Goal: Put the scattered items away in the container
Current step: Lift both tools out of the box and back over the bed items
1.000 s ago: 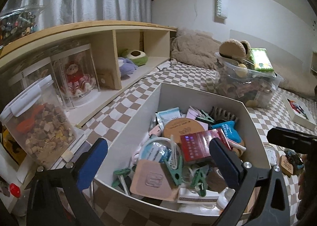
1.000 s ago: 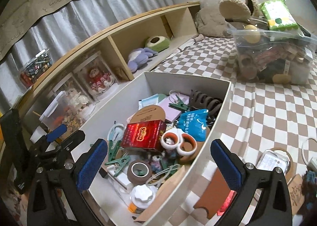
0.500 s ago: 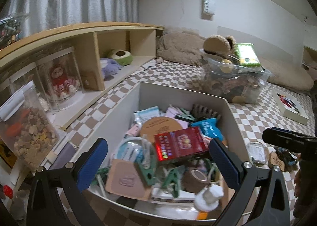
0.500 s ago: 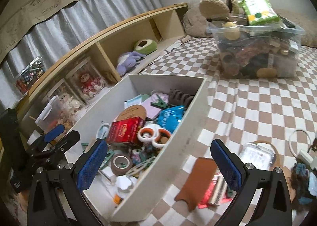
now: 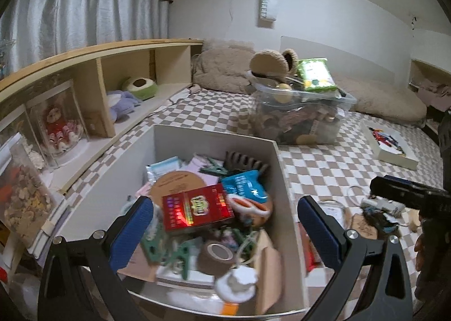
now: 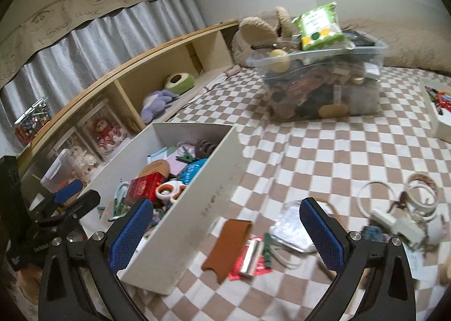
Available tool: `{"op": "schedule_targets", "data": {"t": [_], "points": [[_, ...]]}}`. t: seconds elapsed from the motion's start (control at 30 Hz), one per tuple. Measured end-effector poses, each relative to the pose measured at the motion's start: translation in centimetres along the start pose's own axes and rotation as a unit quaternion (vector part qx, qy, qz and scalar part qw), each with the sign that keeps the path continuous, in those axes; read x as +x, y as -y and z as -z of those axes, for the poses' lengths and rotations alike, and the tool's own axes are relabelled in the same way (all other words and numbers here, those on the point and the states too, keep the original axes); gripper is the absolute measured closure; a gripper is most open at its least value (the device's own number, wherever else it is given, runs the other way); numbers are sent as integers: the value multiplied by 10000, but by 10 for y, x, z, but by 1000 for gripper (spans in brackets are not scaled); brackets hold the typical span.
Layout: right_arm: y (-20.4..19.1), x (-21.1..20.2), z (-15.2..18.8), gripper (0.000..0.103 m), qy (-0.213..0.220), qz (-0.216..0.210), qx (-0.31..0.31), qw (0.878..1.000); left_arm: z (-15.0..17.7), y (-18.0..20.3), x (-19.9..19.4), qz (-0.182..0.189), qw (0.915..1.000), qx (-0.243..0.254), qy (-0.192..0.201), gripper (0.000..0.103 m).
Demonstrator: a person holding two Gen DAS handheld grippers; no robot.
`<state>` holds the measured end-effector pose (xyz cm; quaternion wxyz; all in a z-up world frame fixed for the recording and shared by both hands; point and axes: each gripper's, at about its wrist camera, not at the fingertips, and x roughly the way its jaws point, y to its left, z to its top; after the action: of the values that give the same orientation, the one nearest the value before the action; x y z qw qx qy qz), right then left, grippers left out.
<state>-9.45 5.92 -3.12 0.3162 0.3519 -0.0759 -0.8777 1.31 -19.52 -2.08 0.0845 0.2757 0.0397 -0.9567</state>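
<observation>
— Checkered bedding [image 6: 324, 152] is lying under everything, isn't it?

— Yes. On it the white container [image 6: 203, 197] is sitting at about nine o'clock in the right wrist view, holding a red box [image 5: 197, 208], a blue packet [image 5: 245, 185] and a tape roll [image 5: 217, 253].

— And the scattered items?

— A brown leather sleeve [image 6: 228, 245] is lying just beside the container's wall at six o'clock, with a clear pouch [image 6: 290, 231] and white cable [image 6: 394, 202] out toward three o'clock.

— The grippers?

— The right gripper [image 6: 225, 233] is hanging above the sleeve, jaws spread and gripping nothing. The left gripper [image 5: 225, 231] is hovering over the container, likewise spread wide.
</observation>
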Motion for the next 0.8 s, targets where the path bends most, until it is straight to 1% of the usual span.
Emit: {"op": "schedule_targets", "data": {"t": [0.27, 0.43, 0.67, 0.8], "points": [[26, -31, 4, 0, 87, 298, 59, 9995, -2, 34, -1, 291, 9995, 84, -58, 0], [43, -49, 7, 0, 109, 546, 43, 9984, -7, 59, -4, 462, 9987, 221, -19, 0], [67, -77, 12, 0, 264, 953, -75, 9951, -7, 86, 1, 560, 9977, 378, -87, 0], [80, -96, 14, 0, 404, 1067, -53, 9935, -4, 96, 6, 627, 9972, 385, -147, 0]]}}
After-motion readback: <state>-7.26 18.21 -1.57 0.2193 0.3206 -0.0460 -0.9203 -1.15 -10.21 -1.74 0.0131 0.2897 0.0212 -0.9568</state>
